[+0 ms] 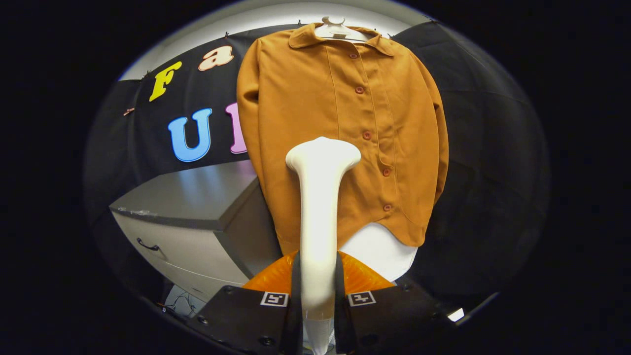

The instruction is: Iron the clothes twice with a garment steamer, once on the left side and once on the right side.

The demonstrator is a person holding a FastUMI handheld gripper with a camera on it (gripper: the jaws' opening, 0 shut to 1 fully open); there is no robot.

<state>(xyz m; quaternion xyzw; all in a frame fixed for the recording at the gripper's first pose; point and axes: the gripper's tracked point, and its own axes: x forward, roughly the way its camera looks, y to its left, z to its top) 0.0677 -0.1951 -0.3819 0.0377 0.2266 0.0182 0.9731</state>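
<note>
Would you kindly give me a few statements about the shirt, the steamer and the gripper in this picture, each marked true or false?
1. The gripper is shut on the white garment steamer, a finger on each side of its handle. True.
2. The orange shirt lies folded on the grey cabinet. False: it hangs on a hanger before the booth's wall, beside the cabinet.
3. The shirt's front is buttoned. True.
4. The steamer's head is beside the collar. False: it is in front of the lower middle of the shirt, left of the button row.
5. The cabinet's drawer stands open. False: it looks closed.
</note>
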